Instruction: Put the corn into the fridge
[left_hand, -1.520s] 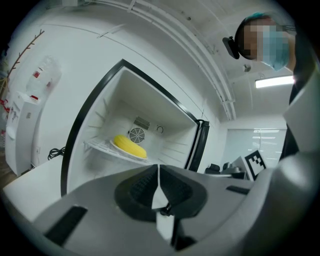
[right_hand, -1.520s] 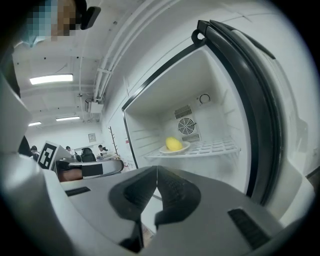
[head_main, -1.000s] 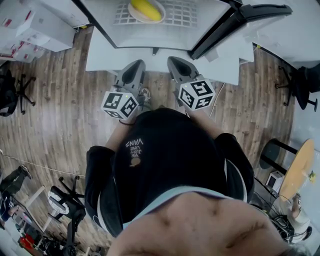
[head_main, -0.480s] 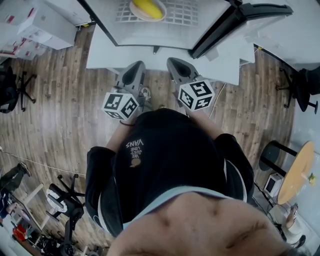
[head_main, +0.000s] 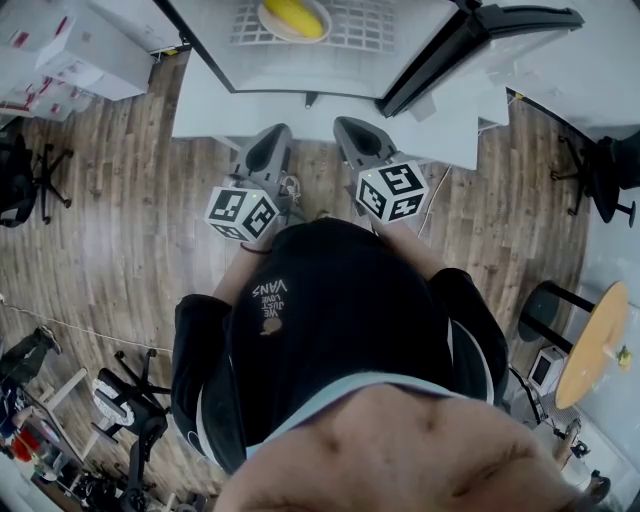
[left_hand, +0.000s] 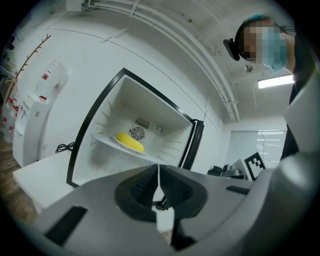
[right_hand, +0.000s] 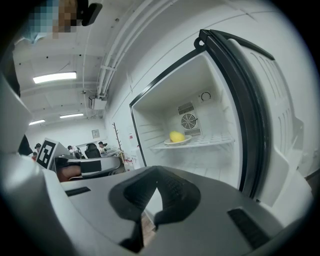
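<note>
The yellow corn (head_main: 292, 18) lies on a white plate (head_main: 268, 27) on the wire shelf inside the open white fridge (head_main: 300, 75). In the left gripper view the corn (left_hand: 130, 141) sits at the middle of the shelf; the right gripper view has it (right_hand: 176, 136) further back on that shelf. The fridge door (head_main: 470, 50) stands swung out to the right. My left gripper (head_main: 268, 142) and right gripper (head_main: 356, 132) hang side by side in front of the fridge, well short of the shelf. Both are shut with nothing between the jaws (left_hand: 159, 176) (right_hand: 153, 194).
The open door (right_hand: 250, 115) stands close to the right gripper's right side. White boxes (head_main: 70, 50) are stacked to the left on the wooden floor. Office chairs (head_main: 30, 185) stand left, a round wooden table (head_main: 595, 340) right. A water dispenser (left_hand: 37, 115) stands left of the fridge.
</note>
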